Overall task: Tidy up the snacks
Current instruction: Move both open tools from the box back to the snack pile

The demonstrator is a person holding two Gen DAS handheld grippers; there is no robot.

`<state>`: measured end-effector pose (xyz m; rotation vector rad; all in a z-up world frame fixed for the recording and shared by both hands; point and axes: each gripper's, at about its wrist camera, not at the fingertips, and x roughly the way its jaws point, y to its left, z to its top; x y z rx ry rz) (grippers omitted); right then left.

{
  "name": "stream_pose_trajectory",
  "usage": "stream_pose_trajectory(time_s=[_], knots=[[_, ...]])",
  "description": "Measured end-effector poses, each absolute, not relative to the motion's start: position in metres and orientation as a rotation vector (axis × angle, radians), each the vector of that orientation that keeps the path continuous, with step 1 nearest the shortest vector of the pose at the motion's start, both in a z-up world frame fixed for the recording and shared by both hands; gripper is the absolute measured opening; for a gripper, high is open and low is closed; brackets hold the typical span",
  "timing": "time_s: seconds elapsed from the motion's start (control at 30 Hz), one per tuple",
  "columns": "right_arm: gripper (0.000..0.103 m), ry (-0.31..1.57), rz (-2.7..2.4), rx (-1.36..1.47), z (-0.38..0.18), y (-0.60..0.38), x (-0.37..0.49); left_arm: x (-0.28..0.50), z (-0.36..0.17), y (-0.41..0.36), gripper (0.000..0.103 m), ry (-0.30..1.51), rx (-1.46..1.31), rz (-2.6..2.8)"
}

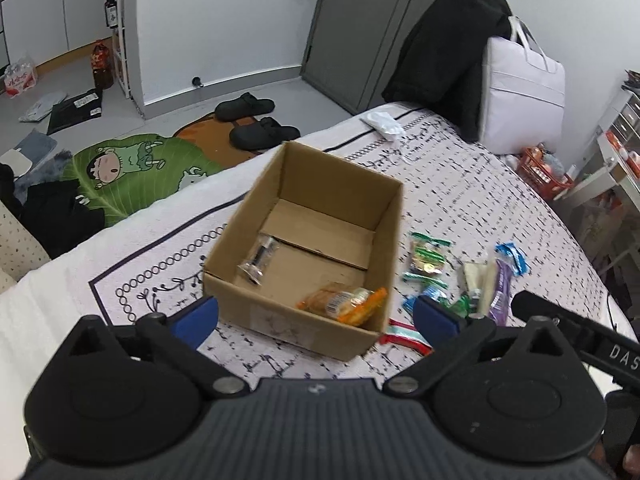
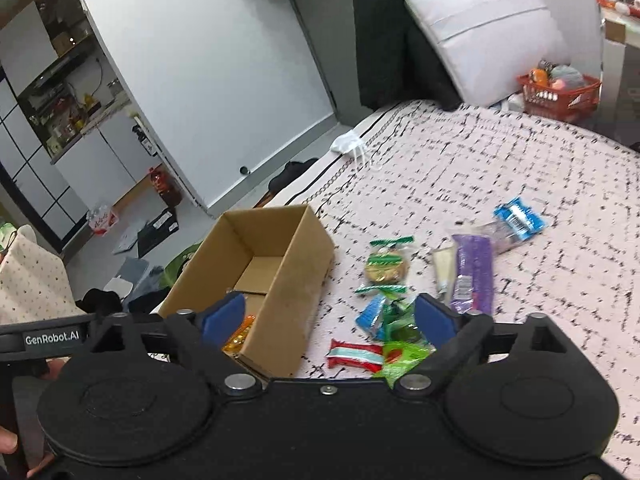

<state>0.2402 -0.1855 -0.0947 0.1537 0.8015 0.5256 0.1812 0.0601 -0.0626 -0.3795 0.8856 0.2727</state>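
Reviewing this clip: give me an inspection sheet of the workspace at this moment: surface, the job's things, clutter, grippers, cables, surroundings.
Surface: bed cover, white with a black dash pattern.
Job's things: open cardboard box holding an orange snack pack and a clear wrapped item; loose on the cover beside it, a green cookie pack, purple bar, blue packet, red-and-white bar.
Clutter: white crumpled item near the bed's far edge.
Grippers: left gripper open, empty; right gripper open, empty.
Cables: nothing seen.
Surroundings: white bag, black garment, black slippers, green cartoon rug, red basket.
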Motion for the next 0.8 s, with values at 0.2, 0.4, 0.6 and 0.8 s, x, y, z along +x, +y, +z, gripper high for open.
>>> stream_pose_trajectory(time_s=[0.2, 0.4, 0.6, 0.8], knots=[[0.103, 0.764, 0.539, 0.158, -0.091, -0.203, 0.236, 0.176, -0.059, 0.041, 0.103, 0.868, -0.358, 0.268], [0.103, 0.728, 0.5, 0.184, -0.088, -0.231, 0.234, 0.172, -0.056, 0.018, 0.103, 0.852, -0.347, 0.239], [0.103, 0.79, 0.43, 0.276, -0.098, -0.262, 0.248, 0.173, -0.06, -0.004, 0.103, 0.848, -0.359, 0.208], [0.103, 0.828, 0.409, 0.34, -0.107, -0.279, 0.253, 0.176, -0.063, -0.025, 0.103, 0.854, -0.361, 0.19]])
